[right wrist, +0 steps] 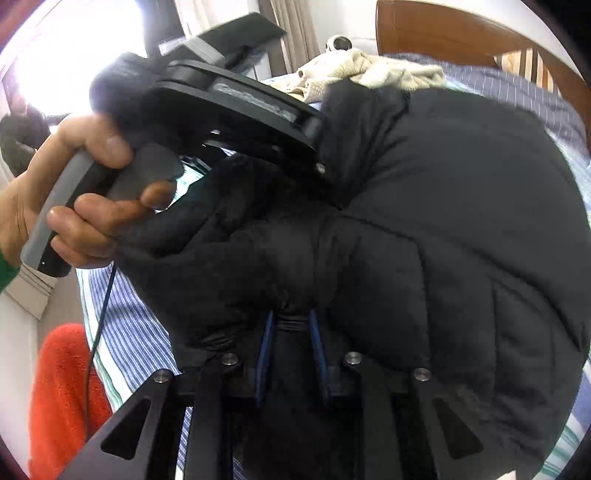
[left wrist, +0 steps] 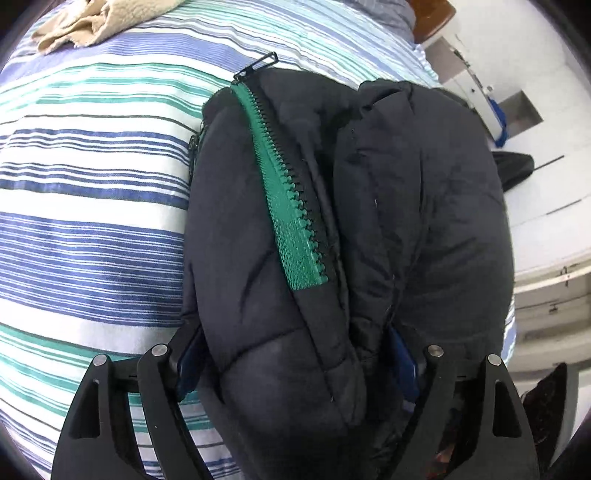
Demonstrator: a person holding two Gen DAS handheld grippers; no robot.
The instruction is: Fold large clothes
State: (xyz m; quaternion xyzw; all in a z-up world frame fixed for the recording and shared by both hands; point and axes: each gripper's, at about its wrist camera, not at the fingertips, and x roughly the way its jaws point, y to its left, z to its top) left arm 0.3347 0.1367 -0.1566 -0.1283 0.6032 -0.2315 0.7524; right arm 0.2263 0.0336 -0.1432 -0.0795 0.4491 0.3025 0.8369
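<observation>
On the striped bedsheet, near the wooden headboard, a heap of cream fleece fabric lies well apart from the work, and something orange sits low beside the bed. A hand holding the left gripper's grey handle crowds the right camera's view and hides part of the garment. The black puffer jacket lies bunched on the bed, quilted and puffy, its green zipper tape running along a folded edge with the zipper pull at the top. The left gripper stands wide, a thick roll of jacket between its fingers; whether the pads press on it seems doubtful. The right gripper pinches a narrow gathered fold of the jacket.
</observation>
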